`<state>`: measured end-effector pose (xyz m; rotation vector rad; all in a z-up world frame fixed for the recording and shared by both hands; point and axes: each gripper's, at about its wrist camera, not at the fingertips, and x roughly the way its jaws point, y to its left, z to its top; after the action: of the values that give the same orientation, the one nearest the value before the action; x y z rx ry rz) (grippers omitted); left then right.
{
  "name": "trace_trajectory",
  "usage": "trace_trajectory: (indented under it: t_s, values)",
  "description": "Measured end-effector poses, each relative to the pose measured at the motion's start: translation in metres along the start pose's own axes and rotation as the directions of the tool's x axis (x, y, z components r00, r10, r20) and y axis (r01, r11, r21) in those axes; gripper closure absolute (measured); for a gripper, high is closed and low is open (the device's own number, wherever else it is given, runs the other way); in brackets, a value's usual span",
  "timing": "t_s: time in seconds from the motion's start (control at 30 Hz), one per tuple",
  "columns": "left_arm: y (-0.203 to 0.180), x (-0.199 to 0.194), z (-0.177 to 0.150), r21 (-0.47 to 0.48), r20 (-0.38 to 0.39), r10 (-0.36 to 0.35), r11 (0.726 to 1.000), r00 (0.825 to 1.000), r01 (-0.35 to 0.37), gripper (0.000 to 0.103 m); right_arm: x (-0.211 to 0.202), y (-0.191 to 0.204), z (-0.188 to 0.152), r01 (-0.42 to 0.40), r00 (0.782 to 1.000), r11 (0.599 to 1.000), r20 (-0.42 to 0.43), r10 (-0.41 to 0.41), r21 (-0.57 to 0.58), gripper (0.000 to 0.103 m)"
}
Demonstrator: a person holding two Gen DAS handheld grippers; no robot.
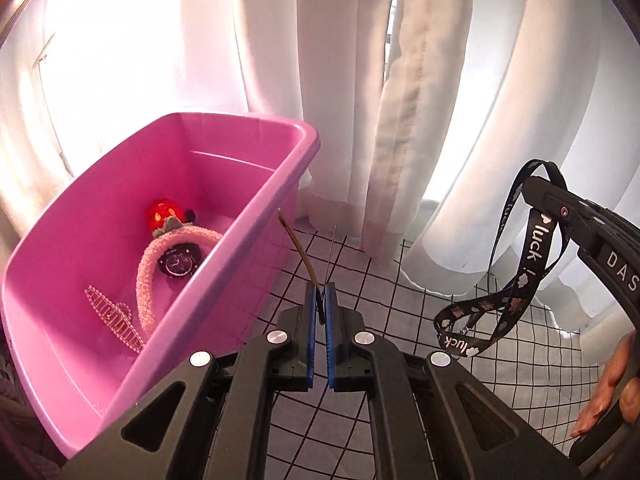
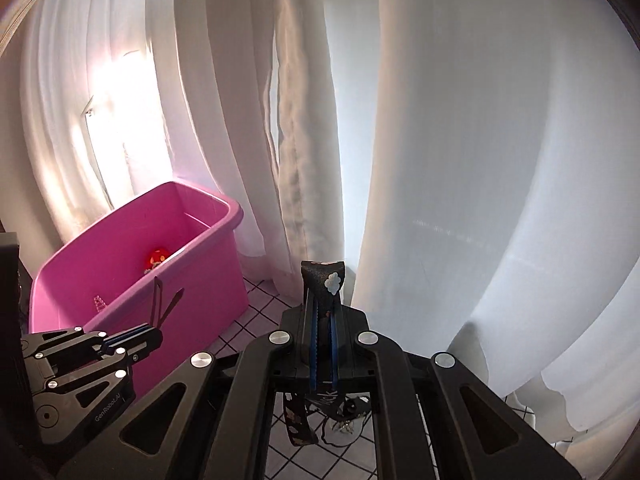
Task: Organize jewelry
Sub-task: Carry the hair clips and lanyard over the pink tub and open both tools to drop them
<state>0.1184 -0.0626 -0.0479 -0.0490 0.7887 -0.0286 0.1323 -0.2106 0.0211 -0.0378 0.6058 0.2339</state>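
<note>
A pink plastic bin (image 1: 256, 216) stands at the left on the gridded cloth; it also shows in the right wrist view (image 2: 208, 280). Inside lie a red ornament (image 1: 164, 212), a fluffy pink headband (image 1: 148, 276), a black watch (image 1: 178, 266) and a beaded piece (image 1: 114, 318). My left gripper (image 1: 320, 292) is shut on a thin brown strap (image 1: 298, 248) just right of the bin's wall; it shows in the right wrist view (image 2: 154, 328) too. My right gripper (image 2: 323, 312) is shut on a black "luck" lanyard (image 1: 520, 280), which hangs in loops above the cloth.
White curtains (image 1: 400, 100) hang close behind the bin and along the right. The white cloth with a black grid (image 1: 360, 272) covers the surface. A dark object (image 2: 10, 280) stands at the left edge of the right wrist view.
</note>
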Motion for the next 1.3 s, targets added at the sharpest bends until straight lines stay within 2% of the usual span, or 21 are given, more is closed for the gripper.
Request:
trace_trajectory:
  t_s: [0.27, 0.5, 0.7, 0.83, 0.97, 1.13, 1.3]
  values:
    - [0.034, -0.050, 0.058, -0.042, 0.090, 0.010, 0.999, 0.996, -0.006, 0.098, -0.036, 0.043, 0.078, -0.056, 0.989, 0.997, 0.132, 0.062, -0.051, 0.098]
    - [0.081, -0.093, 0.104, -0.061, 0.183, 0.093, 0.995, 0.979, -0.083, 0.098, -0.055, 0.095, 0.144, -0.141, 0.958, 0.983, 0.236, 0.165, -0.113, 0.098]
    - [0.123, -0.110, 0.125, -0.089, 0.200, 0.167, 0.984, 0.966, -0.151, 0.098, -0.049, 0.139, 0.186, -0.237, 0.932, 0.961, 0.247, 0.266, -0.142, 0.098]
    - [0.149, -0.102, 0.124, -0.125, 0.168, 0.196, 0.976, 0.966, -0.177, 0.098, -0.027, 0.170, 0.192, -0.276, 0.932, 0.947, 0.196, 0.305, -0.163, 0.098]
    - [0.176, -0.079, 0.117, -0.157, 0.096, 0.221, 0.966, 0.971, -0.205, 0.098, 0.016, 0.188, 0.176, -0.318, 0.940, 0.938, 0.084, 0.331, -0.139, 0.098]
    - [0.201, -0.035, 0.093, -0.181, -0.033, 0.243, 0.952, 0.969, -0.245, 0.098, 0.081, 0.208, 0.141, -0.317, 0.947, 0.942, -0.087, 0.308, -0.107, 0.098]
    - [0.214, -0.002, 0.070, -0.192, -0.155, 0.230, 0.947, 0.961, -0.258, 0.098, 0.128, 0.215, 0.111, -0.278, 0.940, 0.958, -0.221, 0.258, -0.065, 0.098]
